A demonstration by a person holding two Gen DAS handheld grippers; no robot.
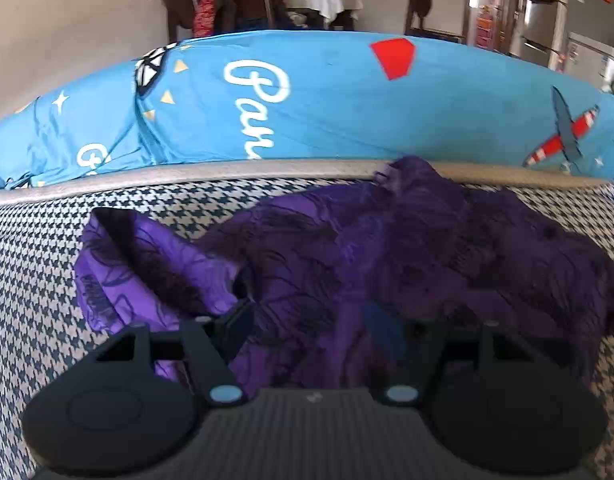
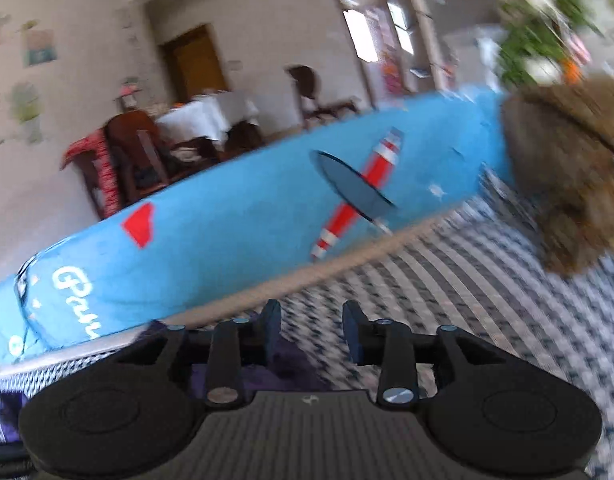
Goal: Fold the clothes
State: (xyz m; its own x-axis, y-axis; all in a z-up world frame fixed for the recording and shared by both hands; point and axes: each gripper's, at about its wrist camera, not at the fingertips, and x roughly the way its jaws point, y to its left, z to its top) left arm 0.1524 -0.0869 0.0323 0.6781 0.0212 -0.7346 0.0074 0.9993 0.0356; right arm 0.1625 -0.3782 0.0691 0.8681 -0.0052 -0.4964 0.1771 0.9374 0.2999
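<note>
The purple garment (image 1: 347, 264) lies crumpled on the houndstooth cushion (image 1: 35, 280), spread ahead of the left gripper (image 1: 311, 324) and reaching back to the grey piping in front of the blue cover (image 1: 327, 100). The left fingers (image 1: 237, 322) stand apart, one on each side of a fold, sunk into the cloth; the far one is blurred and half lost in purple, so whether they pinch anything is hard to judge. White script on the blue cover reads "Pan", the rest cut off by the cushion edge. There is small dark print on the garment beyond the near finger, too smeared to read.

The right gripper (image 2: 311, 330) is tilted and its view streaked. Its fingers are parted, holding nothing, with a scrap of purple beneath them. A brown furry mass (image 2: 567, 184), off past the outer finger, is too blurred to identify.
</note>
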